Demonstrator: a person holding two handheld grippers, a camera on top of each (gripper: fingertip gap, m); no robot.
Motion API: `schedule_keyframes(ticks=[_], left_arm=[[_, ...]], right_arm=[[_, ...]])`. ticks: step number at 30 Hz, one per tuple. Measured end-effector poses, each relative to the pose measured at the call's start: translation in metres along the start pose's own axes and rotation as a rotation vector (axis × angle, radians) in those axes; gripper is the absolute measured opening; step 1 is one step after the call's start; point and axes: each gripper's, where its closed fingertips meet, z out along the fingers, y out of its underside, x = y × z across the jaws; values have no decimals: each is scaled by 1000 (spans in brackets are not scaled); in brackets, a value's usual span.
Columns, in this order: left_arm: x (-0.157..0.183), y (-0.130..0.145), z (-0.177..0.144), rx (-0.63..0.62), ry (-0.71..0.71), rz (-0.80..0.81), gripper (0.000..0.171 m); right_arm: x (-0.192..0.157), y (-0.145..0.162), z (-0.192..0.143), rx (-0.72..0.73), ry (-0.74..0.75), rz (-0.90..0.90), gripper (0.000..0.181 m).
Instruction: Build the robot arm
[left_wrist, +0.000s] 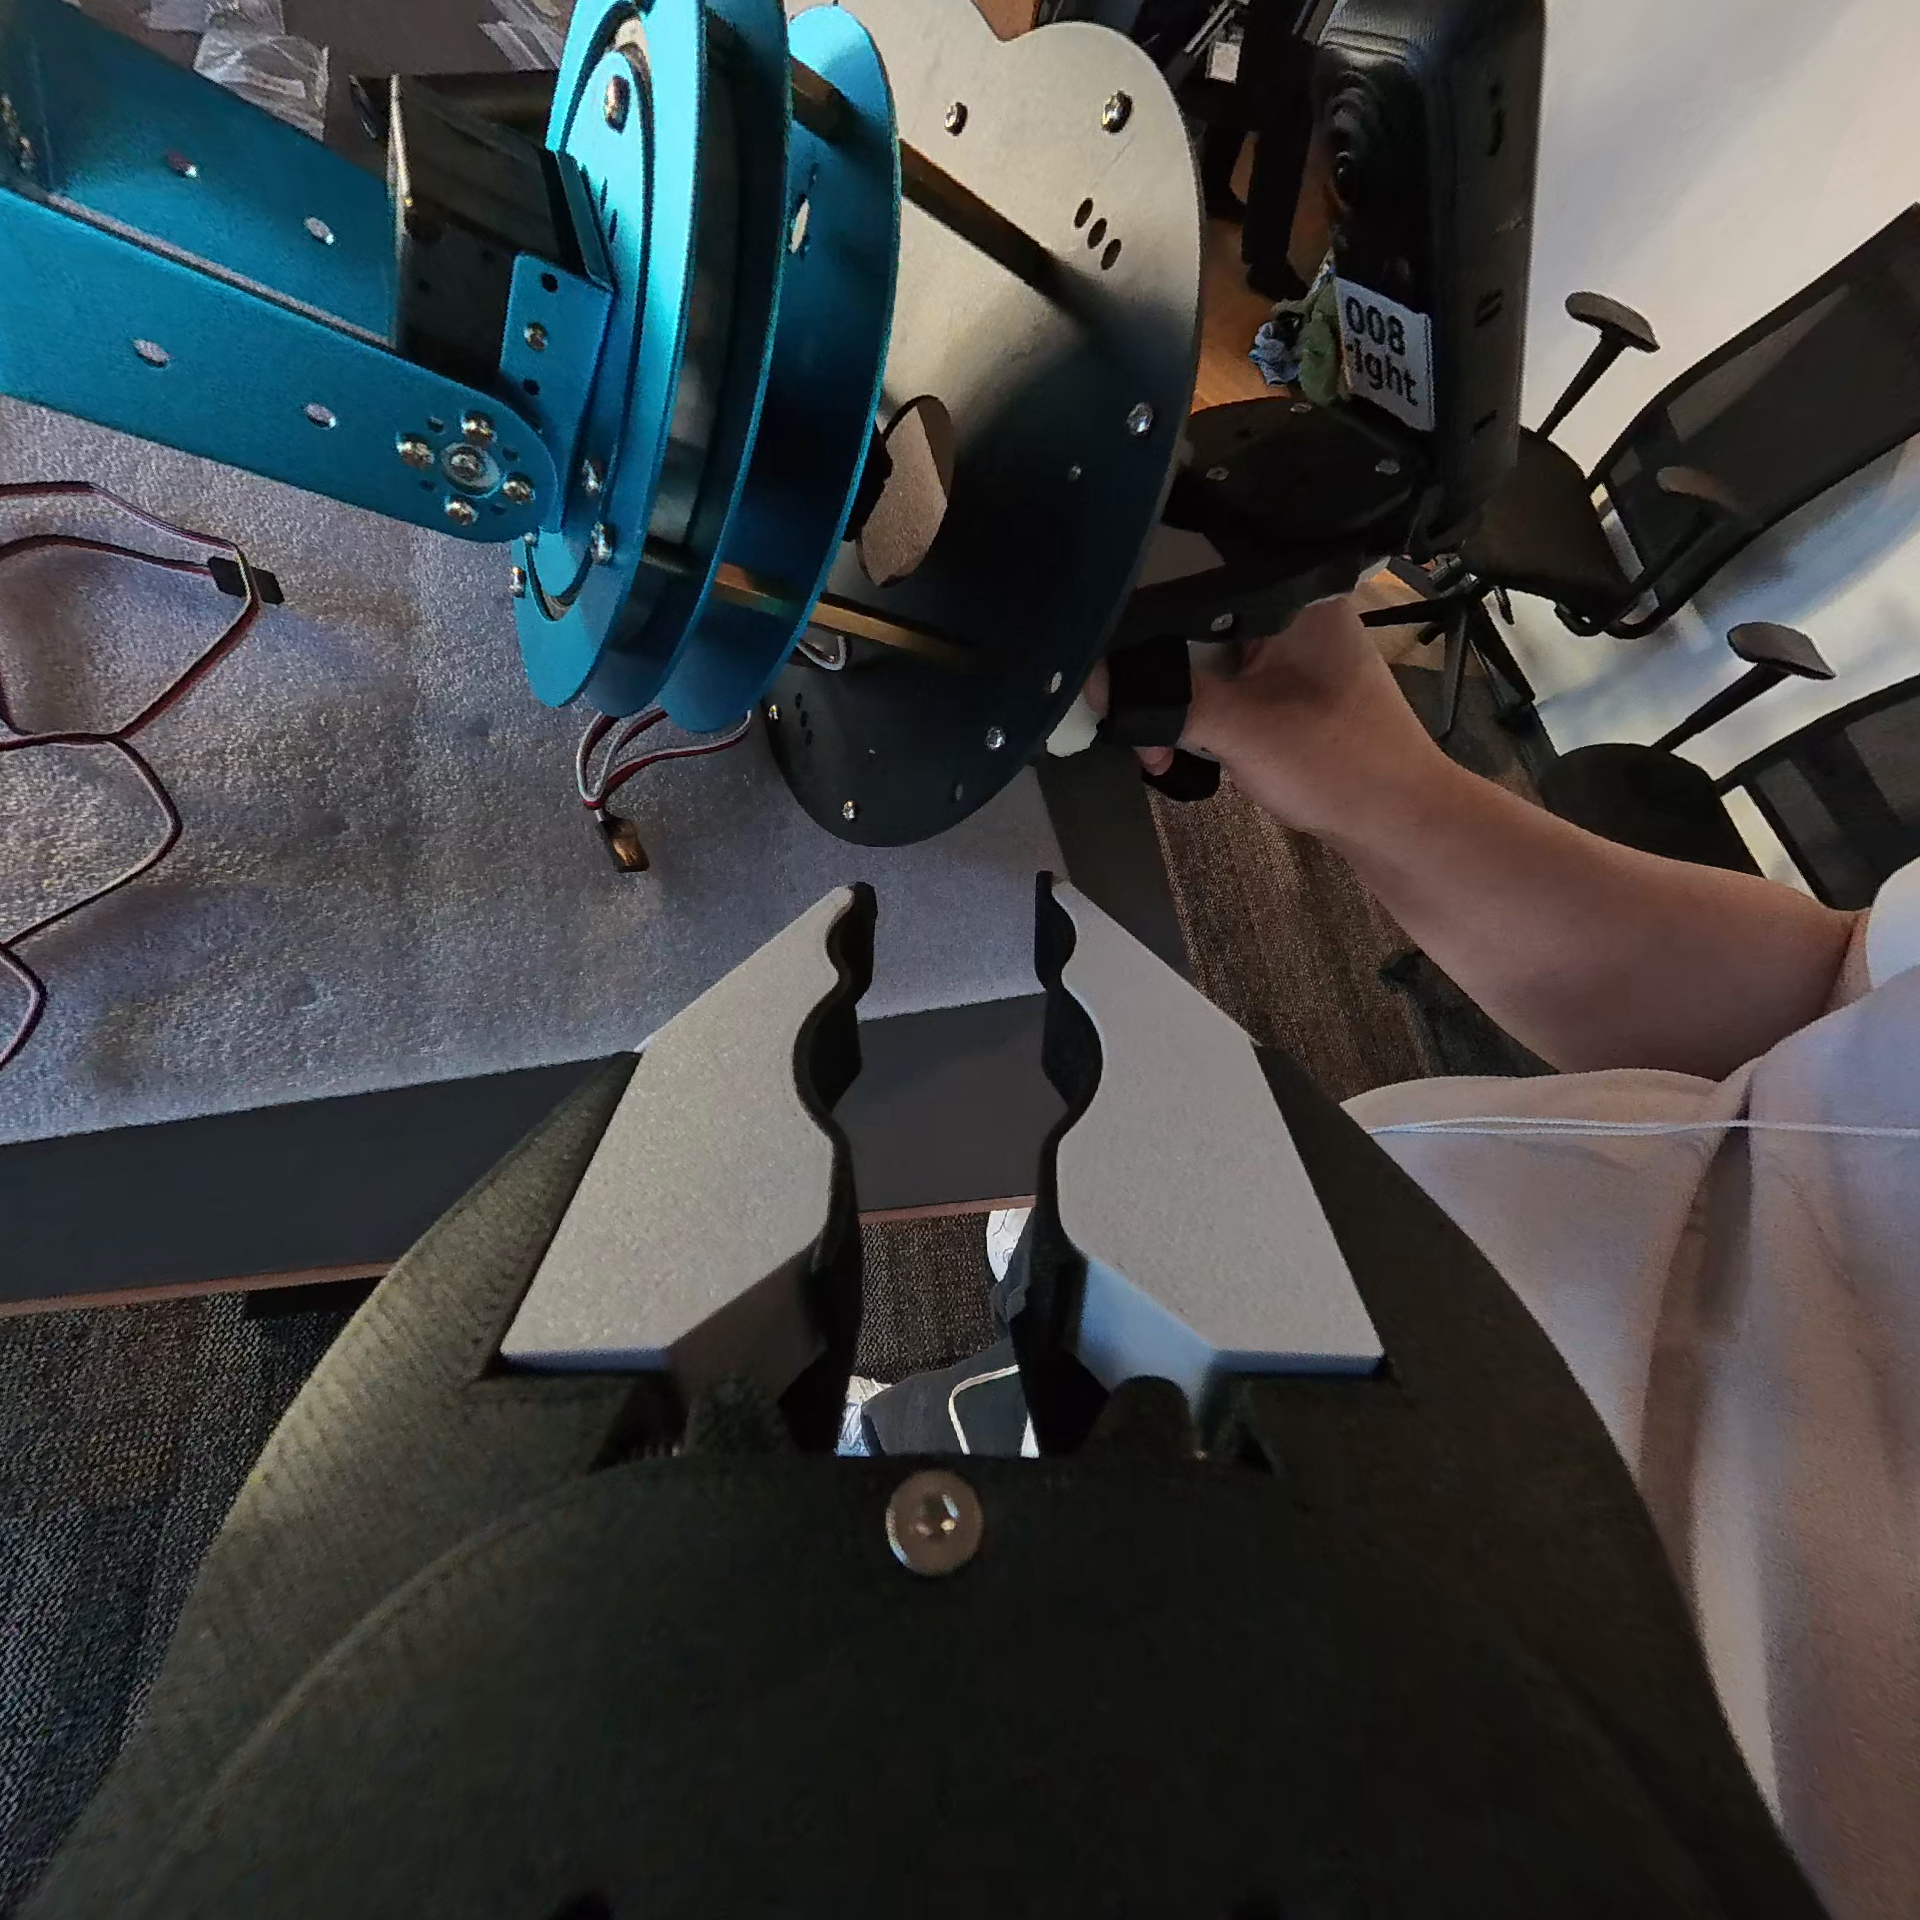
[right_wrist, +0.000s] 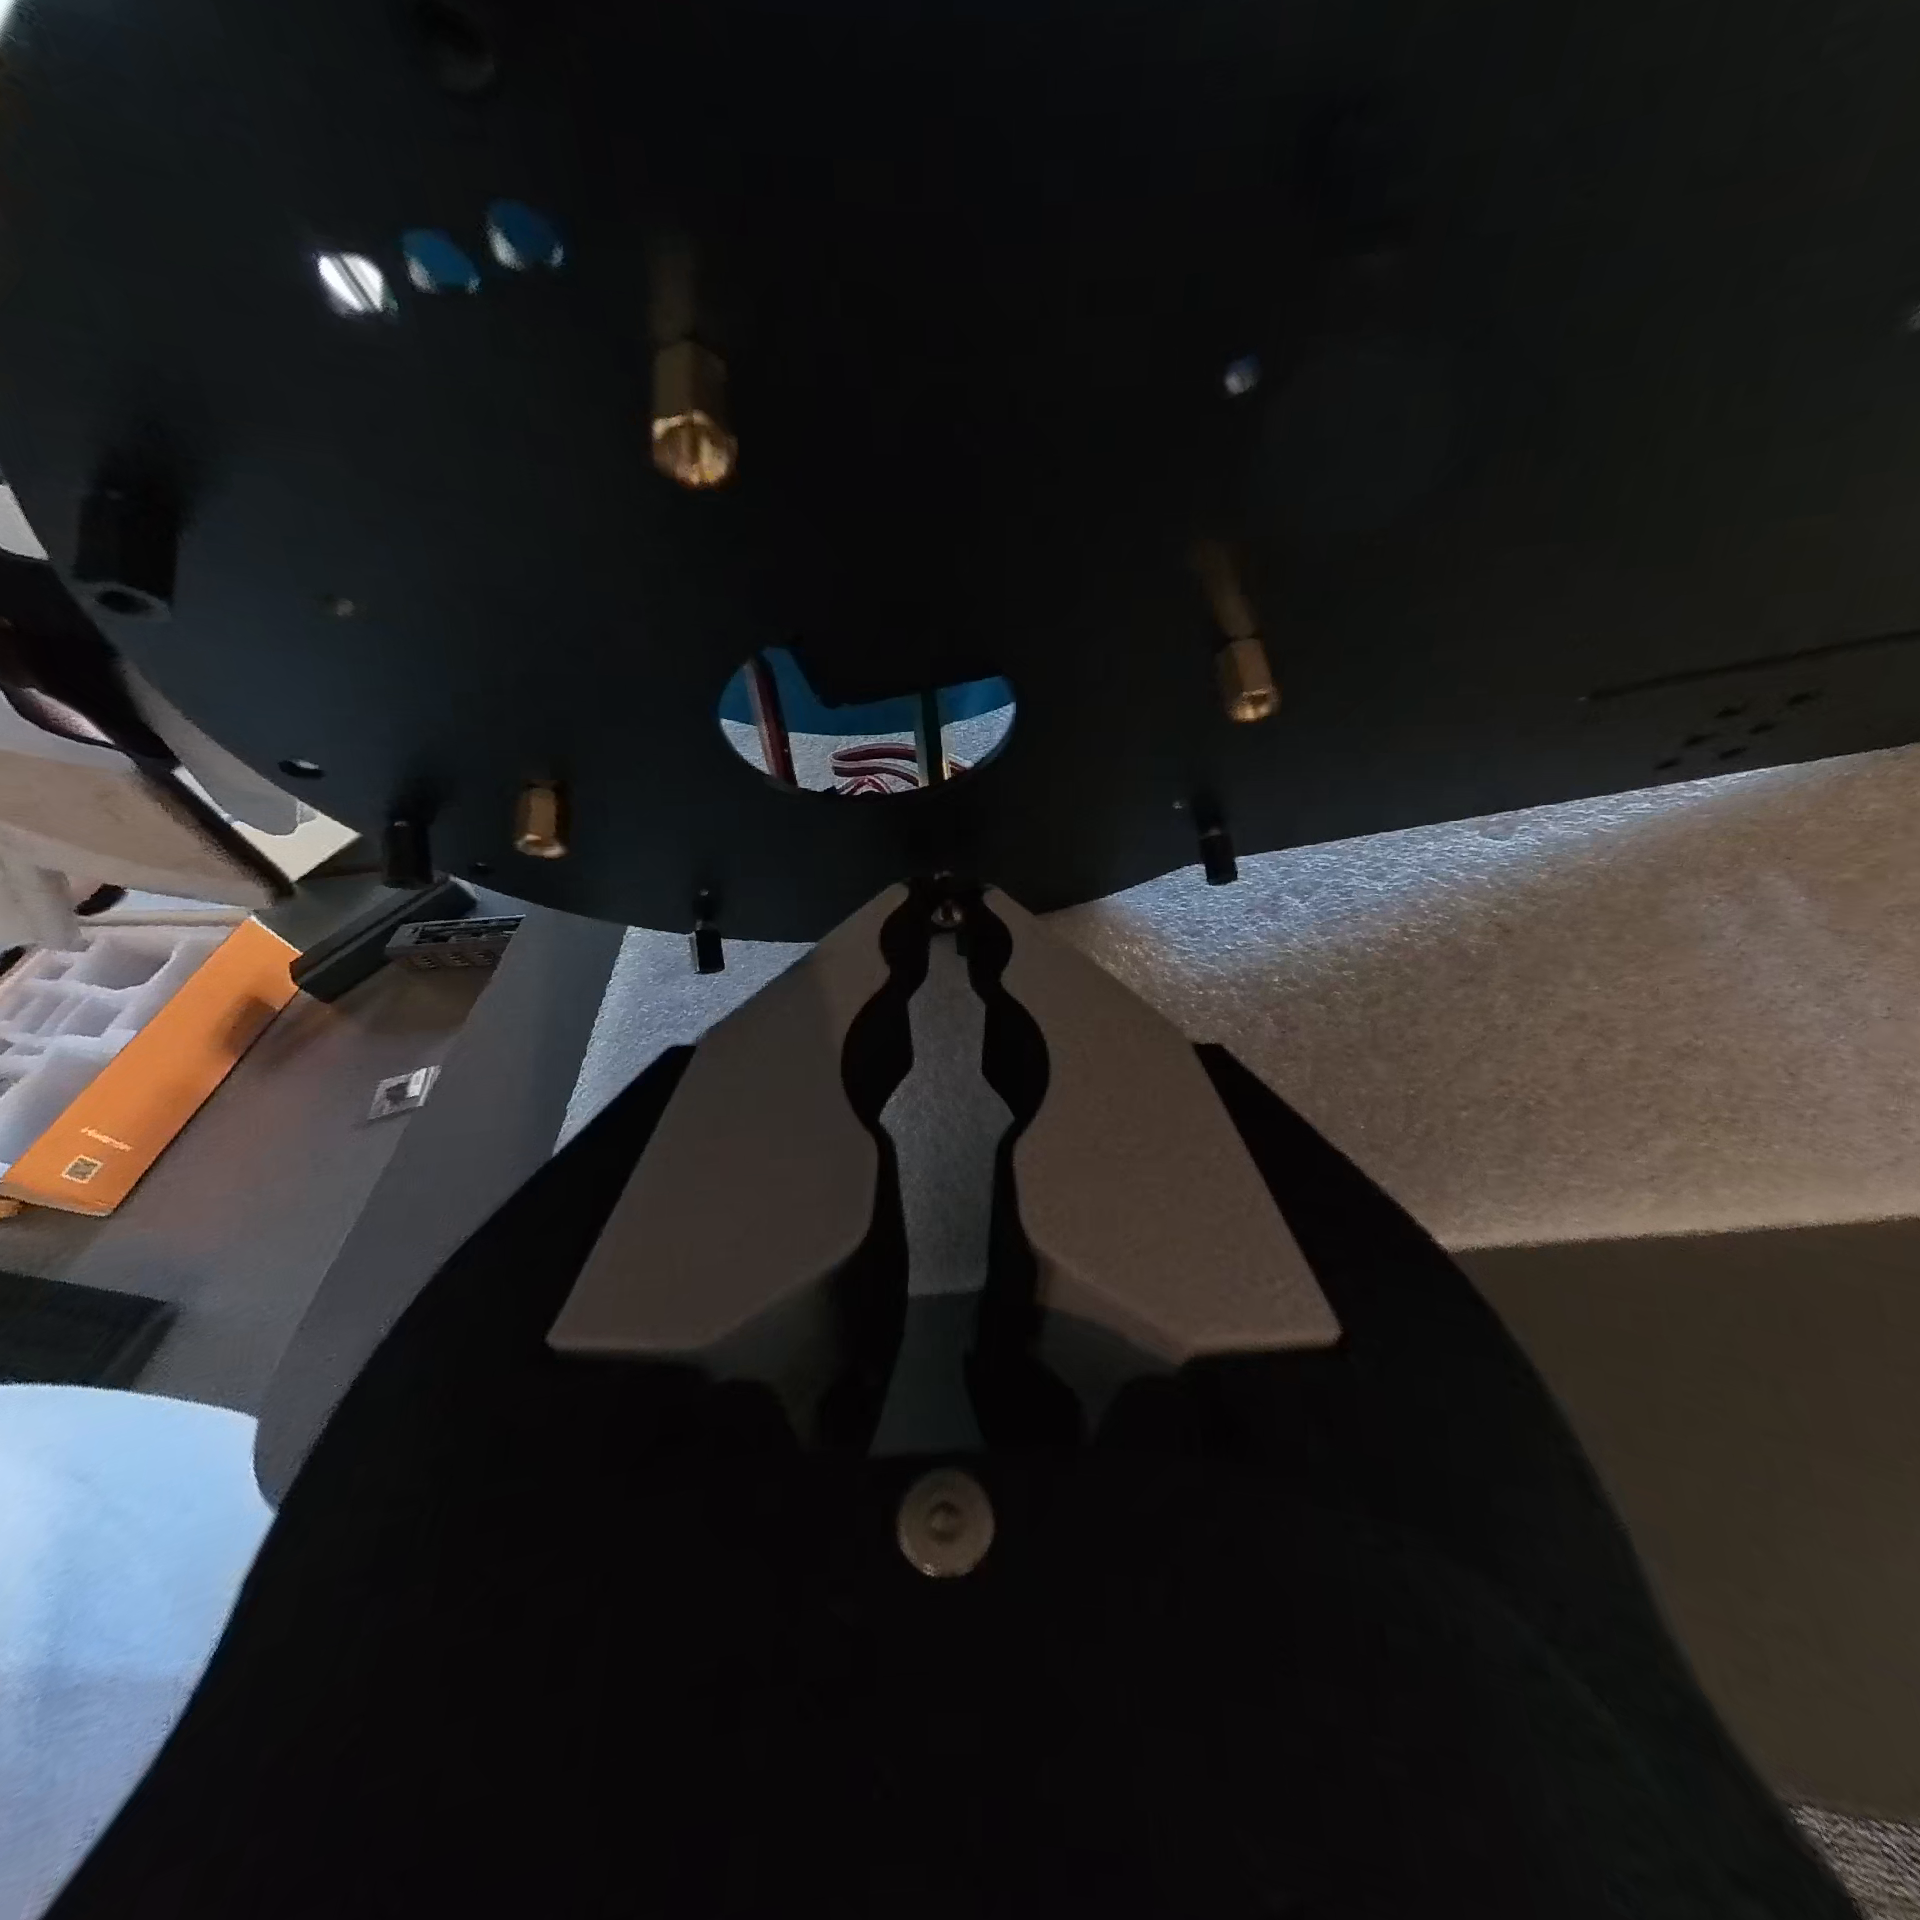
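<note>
A blue metal robot arm (left_wrist: 208, 301) with blue round discs (left_wrist: 665, 416) lies tipped on its side, joined to a black round base plate (left_wrist: 1039, 364). My left gripper (left_wrist: 954, 904) is open and empty, just below the plate's lower edge, over the grey foam mat (left_wrist: 364, 831). My right gripper (right_wrist: 940, 909) is shut on the rim of the black plate (right_wrist: 1039, 312), seen from its underside with brass standoffs (right_wrist: 691, 416) and a round hole (right_wrist: 868, 727). The right gripper also shows in the left wrist view (left_wrist: 1153, 603), held by a hand (left_wrist: 1299, 717).
Red, white and black servo wires (left_wrist: 665, 748) hang from the base, and more wires (left_wrist: 104, 748) lie on the mat at the left. An orange and white box (right_wrist: 135, 1091) sits on the dark table (right_wrist: 312, 1195). Black office chairs (left_wrist: 1714, 499) stand beyond the table edge. The gap from one gripper's tips to the other's is roughly 11 cm.
</note>
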Motion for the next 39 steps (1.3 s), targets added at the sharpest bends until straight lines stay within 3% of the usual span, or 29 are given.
schedule_keyframes(ticks=[16,20,27,39], left_arm=[[-3,1,1,-4,5,-4,29],[-5,0,1,-4,8,-4,29],[-7,-1,1,-11,19,6,29],[-16,-4,-1,-16,45,20,29]], right_arm=[[0,0,0,-25,160,-273,4],[0,0,0,-20,142,-234,5],[0,1,1,-26,-14,24,5],[0,-1,0,13,-30,99,4]])
